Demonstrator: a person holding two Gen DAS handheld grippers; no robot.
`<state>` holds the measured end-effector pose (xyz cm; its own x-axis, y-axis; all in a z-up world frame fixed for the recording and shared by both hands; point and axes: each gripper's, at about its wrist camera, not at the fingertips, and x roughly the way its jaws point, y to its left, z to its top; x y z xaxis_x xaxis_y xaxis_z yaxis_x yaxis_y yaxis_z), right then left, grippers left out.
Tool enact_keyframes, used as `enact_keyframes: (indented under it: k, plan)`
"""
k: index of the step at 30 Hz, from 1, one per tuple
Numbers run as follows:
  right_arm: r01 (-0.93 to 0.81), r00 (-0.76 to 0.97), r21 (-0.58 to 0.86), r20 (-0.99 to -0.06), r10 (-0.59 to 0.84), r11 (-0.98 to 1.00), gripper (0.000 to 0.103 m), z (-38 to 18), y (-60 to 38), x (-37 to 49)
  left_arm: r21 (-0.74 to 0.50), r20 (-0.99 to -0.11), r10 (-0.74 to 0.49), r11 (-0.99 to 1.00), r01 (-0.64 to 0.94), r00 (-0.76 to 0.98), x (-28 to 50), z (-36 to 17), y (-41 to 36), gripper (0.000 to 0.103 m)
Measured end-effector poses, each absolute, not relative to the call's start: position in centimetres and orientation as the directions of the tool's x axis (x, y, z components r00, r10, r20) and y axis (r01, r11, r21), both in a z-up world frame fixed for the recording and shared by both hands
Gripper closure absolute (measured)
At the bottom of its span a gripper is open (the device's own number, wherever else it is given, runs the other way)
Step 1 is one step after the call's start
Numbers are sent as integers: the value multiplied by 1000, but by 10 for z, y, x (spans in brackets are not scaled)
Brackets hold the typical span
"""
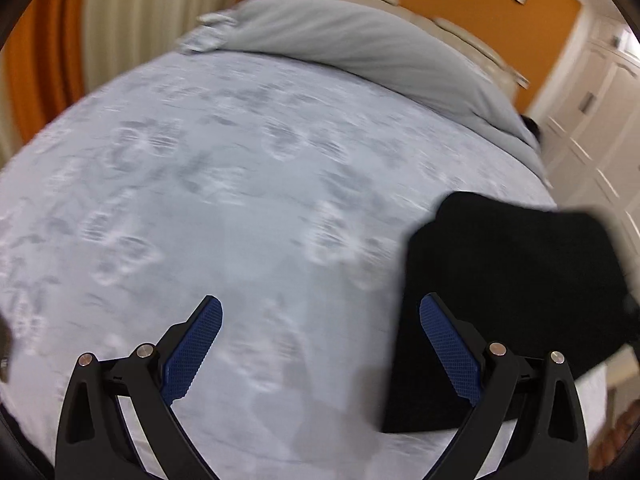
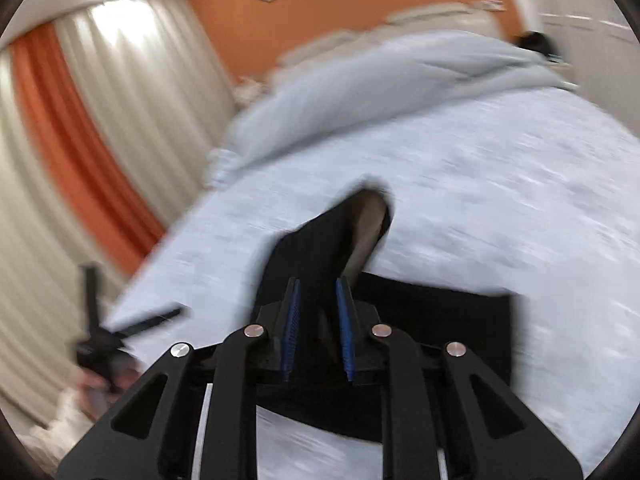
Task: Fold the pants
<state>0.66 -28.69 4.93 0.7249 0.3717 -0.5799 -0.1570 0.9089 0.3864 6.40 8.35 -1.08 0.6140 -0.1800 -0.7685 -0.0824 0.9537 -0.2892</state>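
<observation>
- Right gripper (image 2: 318, 292): the jaws are nearly closed, blue pads pinching a raised fold of the black fabric pants (image 2: 432, 320).
- Left gripper (image 1: 320, 316): the jaws stand wide apart and hold nothing; the pants lie just to its right.
- The pants rest, partly folded, at the near right of the pale blue patterned bedspread (image 1: 240, 180).
- Step in hand, as judged: carrying the pinched edge over for a fold.
- Next move calls for laying that edge flat and aligned before releasing it.

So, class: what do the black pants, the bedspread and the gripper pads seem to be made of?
Pants: soft matte woven cloth, probably; it drapes and folds limply.
Bedspread: pale fabric, seemingly quilted or embossed, with a raised pattern.
Pads: blue, likely rubber or plastic, with a fine grid texture.
</observation>
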Motion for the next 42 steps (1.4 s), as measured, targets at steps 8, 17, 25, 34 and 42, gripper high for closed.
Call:
enact_keyframes:
  k: [8, 17, 25, 34, 42]
  plan:
    - [97, 581, 436, -754, 305, 895, 68, -34, -371, 9, -339, -827, -309, 941, 22, 469, 82, -50, 11, 5]
    - [-58, 506, 539, -710, 490, 840, 24, -52, -294, 82, -340, -823, -289, 940, -15, 489, 85, -54, 16, 5]
    - [-193, 589, 427, -670, 452, 883, 88, -8, -227, 73, -342, -816, -288, 940, -16, 500, 87, -49, 33, 5]
    - [59, 486, 273, -848, 211, 960, 79, -53, -309, 45, -427, -804, -362, 904, -33, 473, 84, -51, 32, 5]
    - [142, 654, 305, -743, 142, 942, 15, -17, -347, 25, -435, -828, -410, 900, 22, 382, 86, -80, -11, 5]
